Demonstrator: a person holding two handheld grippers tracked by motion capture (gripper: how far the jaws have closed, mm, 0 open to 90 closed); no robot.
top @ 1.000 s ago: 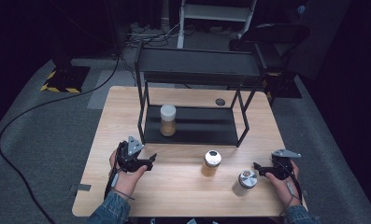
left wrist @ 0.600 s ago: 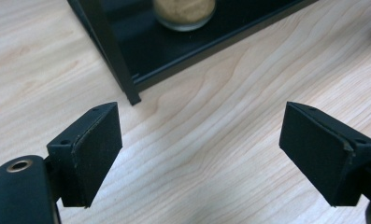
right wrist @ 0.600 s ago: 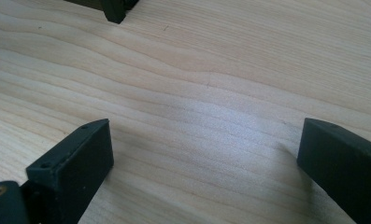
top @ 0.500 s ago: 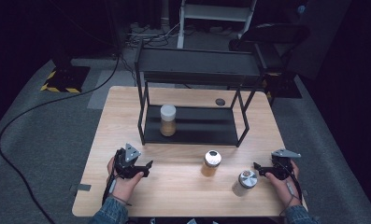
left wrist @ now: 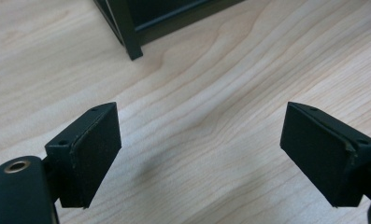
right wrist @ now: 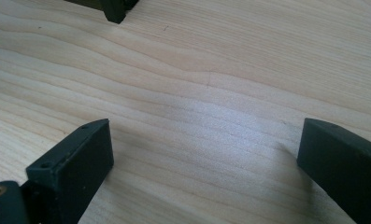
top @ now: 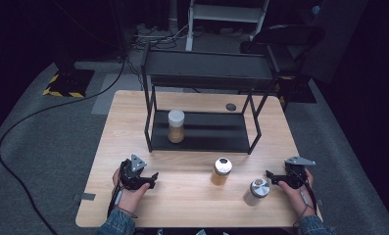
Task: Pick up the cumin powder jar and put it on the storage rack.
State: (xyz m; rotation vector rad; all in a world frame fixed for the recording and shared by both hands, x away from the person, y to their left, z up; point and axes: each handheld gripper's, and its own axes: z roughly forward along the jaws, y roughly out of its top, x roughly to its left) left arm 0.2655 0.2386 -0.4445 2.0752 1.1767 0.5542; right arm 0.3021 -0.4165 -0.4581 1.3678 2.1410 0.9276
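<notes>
The left tool (top: 152, 177) is sitting at the lower left of the high view, just above the bench (top: 192, 205), its jaws standing wide with bare wood between them. The right tool (top: 272, 177) is waiting at the lower right, jaws also wide and holding nothing, just beside the silver-lidded jar (top: 256, 191). A dark-lidded jar (top: 222, 170) is standing near the centre, and a white-lidded jar (top: 176, 126) is resting on the black rack's (top: 202, 139) lower shelf.
</notes>
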